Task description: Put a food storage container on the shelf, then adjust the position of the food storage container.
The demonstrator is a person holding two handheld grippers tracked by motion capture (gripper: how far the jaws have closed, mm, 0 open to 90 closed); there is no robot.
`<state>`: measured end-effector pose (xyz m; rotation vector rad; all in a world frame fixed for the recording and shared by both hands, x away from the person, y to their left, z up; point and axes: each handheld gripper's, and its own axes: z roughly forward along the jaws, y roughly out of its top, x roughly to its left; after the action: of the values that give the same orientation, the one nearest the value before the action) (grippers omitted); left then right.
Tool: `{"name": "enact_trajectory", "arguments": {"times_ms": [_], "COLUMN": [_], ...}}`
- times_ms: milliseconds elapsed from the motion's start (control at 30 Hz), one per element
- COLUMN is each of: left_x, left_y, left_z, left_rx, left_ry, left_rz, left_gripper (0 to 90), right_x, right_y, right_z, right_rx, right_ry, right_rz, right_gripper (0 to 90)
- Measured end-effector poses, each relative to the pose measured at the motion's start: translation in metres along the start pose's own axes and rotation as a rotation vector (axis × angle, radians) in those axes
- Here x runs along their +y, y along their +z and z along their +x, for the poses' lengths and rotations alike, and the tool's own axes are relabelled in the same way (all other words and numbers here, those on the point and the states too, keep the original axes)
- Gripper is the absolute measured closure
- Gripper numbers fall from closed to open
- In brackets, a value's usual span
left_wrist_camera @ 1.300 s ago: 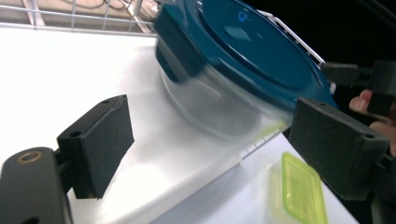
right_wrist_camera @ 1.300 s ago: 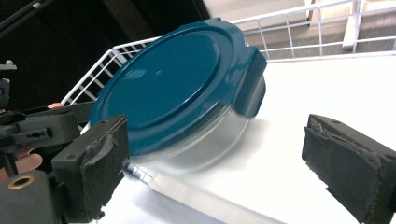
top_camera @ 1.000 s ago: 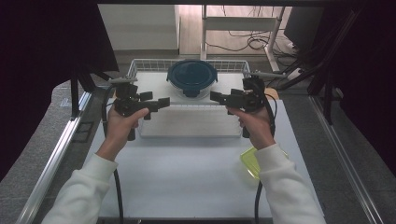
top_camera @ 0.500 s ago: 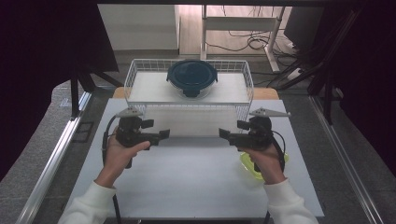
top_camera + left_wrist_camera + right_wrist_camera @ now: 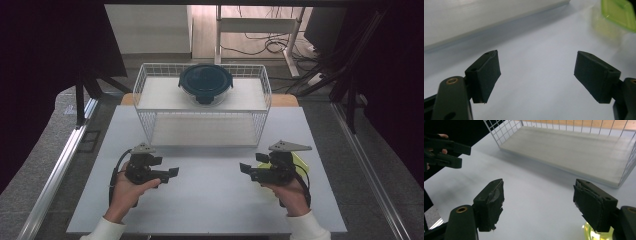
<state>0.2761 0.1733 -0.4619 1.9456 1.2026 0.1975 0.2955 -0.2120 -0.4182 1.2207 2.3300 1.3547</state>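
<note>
A white wire rack [image 5: 150,75] with two shelves stands at the back of the table. On its top shelf rests a round dark blue lidded container [image 5: 206,82]. My left gripper [image 5: 172,172] is held over the front left of the table, pointing right, open and empty [image 5: 537,60]. My right gripper [image 5: 245,168] faces it from the front right, also open with nothing between its jaws [image 5: 539,186]. A yellow-green translucent item [image 5: 301,161] lies on the table, partly hidden behind the right gripper, and its edge shows as the yellow-green item [image 5: 591,233] and the green item [image 5: 617,12].
The white table [image 5: 210,200] spreads between the two grippers. The rack's lower shelf board [image 5: 574,147] carries nothing. The left gripper [image 5: 444,150] appears far off at the upper left of the right gripper view. Metal rails and cables run along the floor around the table.
Both grippers have drawn back from the rack towards the table's front edge and now sit lower and wider apart. The container stays on the top shelf.
</note>
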Motion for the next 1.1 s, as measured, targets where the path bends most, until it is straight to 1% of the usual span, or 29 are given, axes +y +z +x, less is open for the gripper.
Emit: {"name": "enact_trajectory", "arguments": {"times_ms": [67,100,167,267,300,333,367,433,533,567,633,700,800,833,967,1067,1100], "left_x": [-0.002,-0.003,-0.003,-0.005,-0.007,-0.008,-0.009,-0.01,-0.01,-0.01,-0.011,-0.012,-0.013,-0.013,-0.013,-0.013,-0.013], "left_y": [0.002,0.003,0.004,0.005,0.005,0.004,0.004,0.002,-0.002,-0.002,-0.003,-0.003,-0.004,-0.005,-0.003,0.002,0.003], "left_z": [0.001,0.002,0.006,0.012,0.015,0.017,0.017,0.017,0.02,0.021,0.022,0.022,0.02,0.02,0.02,0.019,0.019], "left_rx": [-0.001,0.003,0.008,-0.002,-0.013,-0.027,-0.026,-0.016,-0.007,-0.001,0.012,0.024,0.031,0.033,0.032,0.029,0.028], "left_ry": [0.005,0.006,0.001,-0.018,-0.028,-0.041,-0.047,-0.043,-0.043,-0.051,-0.059,-0.061,-0.057,-0.049,-0.053,-0.045,-0.043], "left_rz": [0.012,0.014,0.017,0.018,0.019,0.016,0.013,0.012,0.004,0.0,0.001,0.0,0.002,0.003,0.005,0.018,0.022], "left_gripper": [20.2,20.1,20.1,20.0,20.1,20.1,20.1,20.2,20.1,20.1,20.0,19.4,19.3,19.3,19.3,19.3,19.3], "right_x": [-0.006,-0.011,-0.013,-0.018,-0.02,-0.02,-0.021,-0.022,-0.02,-0.019,-0.019,-0.016,-0.013,-0.012,-0.007,-0.006,-0.005], "right_y": [0.001,0.003,0.004,0.008,0.011,0.011,0.013,0.016,0.018,0.018,0.018,0.015,0.011,0.009,-0.001,-0.009,-0.013], "right_z": [-0.002,-0.005,-0.006,-0.009,-0.01,-0.01,-0.01,-0.009,-0.007,-0.006,-0.007,-0.01,-0.013,-0.014,-0.024,-0.032,-0.036], "right_rx": [0.001,-0.005,-0.013,-0.038,-0.049,-0.049,-0.051,-0.069,-0.086,-0.089,-0.087,-0.094,-0.101,-0.107,-0.121,-0.123,-0.133], "right_ry": [0.01,0.01,0.008,0.004,0.002,0.002,0.001,-0.003,-0.034,-0.04,-0.04,-0.042,-0.038,-0.034,-0.022,-0.007,-0.002], "right_rz": [0.015,0.036,0.044,0.074,0.091,0.091,0.098,0.107,0.121,0.124,0.125,0.118,0.112,0.108,0.089,0.079,0.077], "right_gripper": [24.7,24.7,24.7,24.7,24.7,24.7,24.6,24.5,24.4,24.3,24.3,24.3,24.7,25.2,28.4,31.8,33.6]}}
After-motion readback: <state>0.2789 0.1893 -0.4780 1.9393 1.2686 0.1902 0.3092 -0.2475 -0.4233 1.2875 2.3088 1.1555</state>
